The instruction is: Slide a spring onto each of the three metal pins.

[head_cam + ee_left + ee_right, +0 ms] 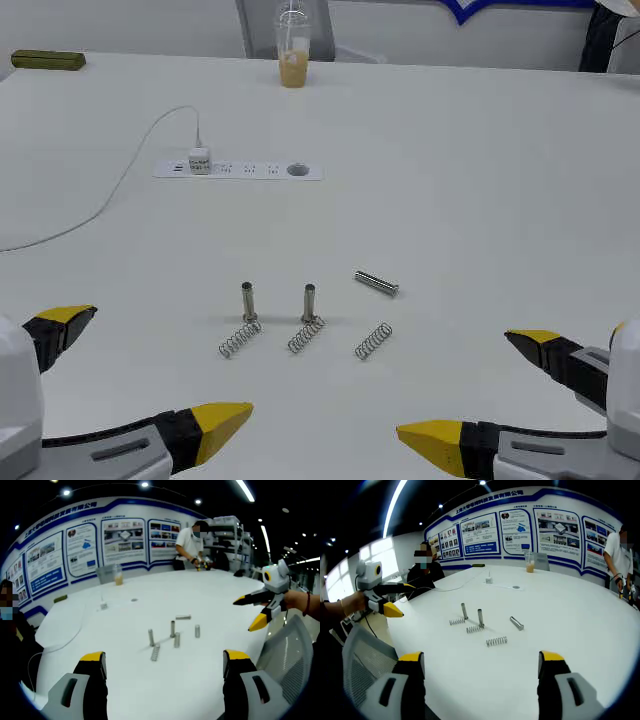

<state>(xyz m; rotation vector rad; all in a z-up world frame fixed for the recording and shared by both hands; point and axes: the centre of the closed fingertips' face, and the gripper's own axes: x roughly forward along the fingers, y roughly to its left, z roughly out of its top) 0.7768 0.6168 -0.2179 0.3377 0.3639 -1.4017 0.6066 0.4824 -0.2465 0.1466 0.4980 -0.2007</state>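
Observation:
Two metal pins stand upright mid-table; a third pin lies on its side to their right. Three springs lie flat just in front of them, none on a pin. My left gripper hovers open at the near left, and my right gripper is open at the near right; both hold nothing. The left gripper view has its own gripper short of the springs. In the right gripper view the gripper faces the lying pin.
A white power strip with a plugged charger and cable lies farther back. A drink cup and an olive case sit at the far edge. A mesh chair back stands near the table, with people beyond it.

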